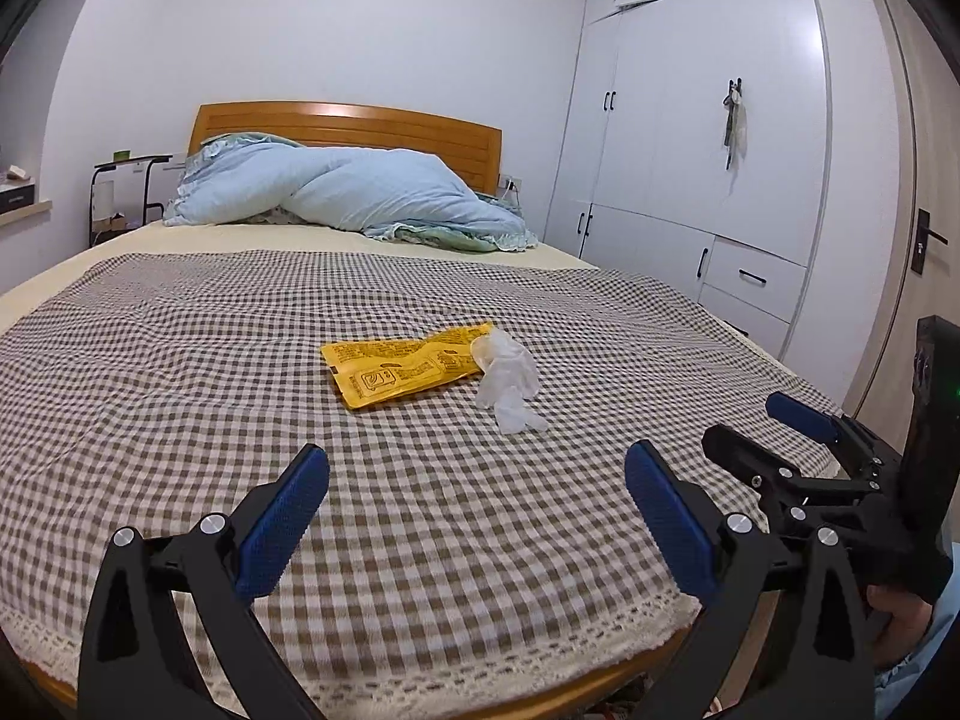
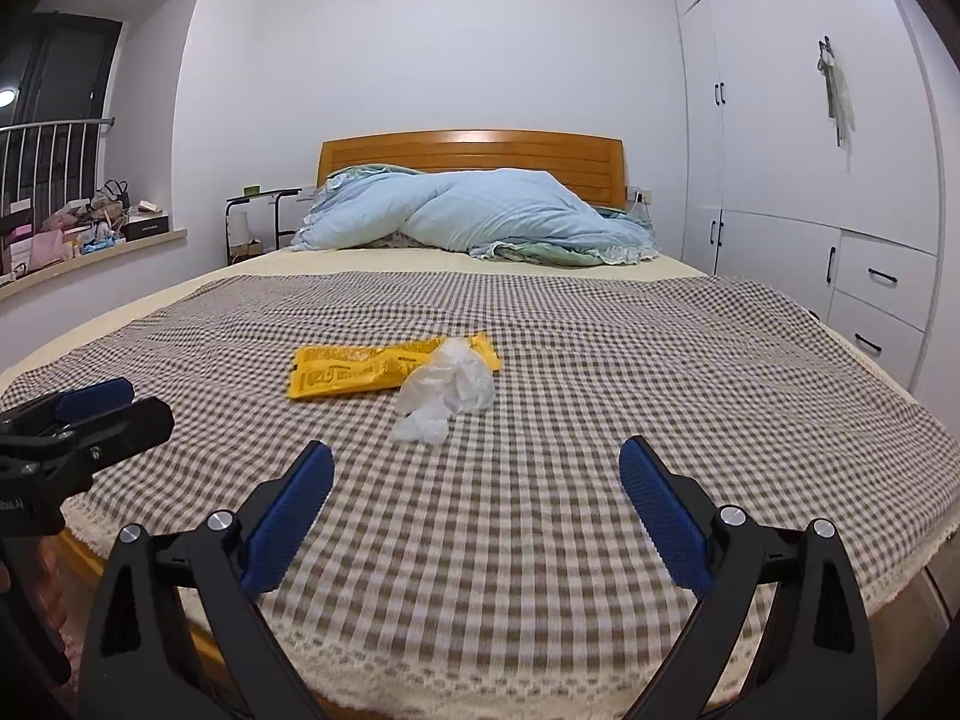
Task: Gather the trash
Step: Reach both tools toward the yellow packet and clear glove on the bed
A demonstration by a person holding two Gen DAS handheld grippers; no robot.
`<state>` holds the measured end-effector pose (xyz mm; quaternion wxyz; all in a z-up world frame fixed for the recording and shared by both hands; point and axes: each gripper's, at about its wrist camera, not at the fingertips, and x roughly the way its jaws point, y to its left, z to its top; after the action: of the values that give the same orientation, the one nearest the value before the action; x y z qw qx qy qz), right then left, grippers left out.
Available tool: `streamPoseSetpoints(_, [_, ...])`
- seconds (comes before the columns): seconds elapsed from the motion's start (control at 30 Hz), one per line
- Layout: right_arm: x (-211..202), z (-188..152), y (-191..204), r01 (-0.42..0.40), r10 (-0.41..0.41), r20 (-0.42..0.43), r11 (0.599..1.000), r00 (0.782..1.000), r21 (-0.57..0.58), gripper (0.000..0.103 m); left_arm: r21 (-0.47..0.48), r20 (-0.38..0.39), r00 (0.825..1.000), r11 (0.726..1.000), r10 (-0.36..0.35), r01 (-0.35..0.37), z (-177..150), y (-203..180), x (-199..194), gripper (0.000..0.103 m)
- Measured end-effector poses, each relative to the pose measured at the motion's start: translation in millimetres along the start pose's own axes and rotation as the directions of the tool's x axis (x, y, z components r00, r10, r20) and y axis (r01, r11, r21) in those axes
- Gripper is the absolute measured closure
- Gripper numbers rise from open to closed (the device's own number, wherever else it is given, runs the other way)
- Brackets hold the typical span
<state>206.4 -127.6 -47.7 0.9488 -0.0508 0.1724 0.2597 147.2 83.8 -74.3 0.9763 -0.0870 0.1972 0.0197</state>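
Observation:
A yellow wrapper point(image 1: 403, 373) lies flat on the checked bedspread point(image 1: 180, 372), with a crumpled clear plastic glove point(image 1: 509, 384) against its right end. Both show in the right wrist view too, the wrapper point(image 2: 354, 373) and the glove point(image 2: 444, 393) overlapping it. My left gripper point(image 1: 477, 471) is open and empty, hovering above the bed's near edge, short of the trash. My right gripper point(image 2: 477, 468) is open and empty, at a similar distance. The right gripper also shows in the left wrist view point(image 1: 762, 429), and the left gripper in the right wrist view point(image 2: 129, 399).
A bunched light-blue quilt point(image 1: 354, 192) lies by the wooden headboard point(image 1: 360, 126). White wardrobes point(image 1: 708, 120) line the right side. A small black side table point(image 2: 264, 216) stands left of the bed, and a cluttered window sill point(image 2: 84, 234) is further left.

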Motion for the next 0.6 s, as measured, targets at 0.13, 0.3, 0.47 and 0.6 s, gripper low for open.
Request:
streamPoseSetpoints(0.13, [12, 6, -2, -0.005, 0.005, 0.007, 1.0, 1.0, 0.004, 0.011, -0.002, -0.003, 1.0, 1.0, 0.006, -0.006, 6, 3, 12, 0.008])
streamPoseSetpoints(0.3, [27, 12, -5, -0.014, 0.014, 0.008, 1.0, 1.0, 0.006, 0.011, -0.01, -0.012, 1.0, 1.0, 0.014, -0.014, 14, 9, 26, 0.008])
streamPoseSetpoints(0.47, [43, 18, -6, -0.022, 0.022, -0.006, 1.0, 1.0, -0.002, 0.011, -0.001, -0.013, 0.999, 0.999, 0.032, -0.032, 23, 14, 40, 0.008])
streamPoseSetpoints(0.6, [54, 26, -6, -0.03, 0.03, -0.013, 1.0, 0.999, -0.003, 0.011, -0.007, -0.011, 0.999, 0.999, 0.044, -0.045, 30, 18, 50, 0.008])
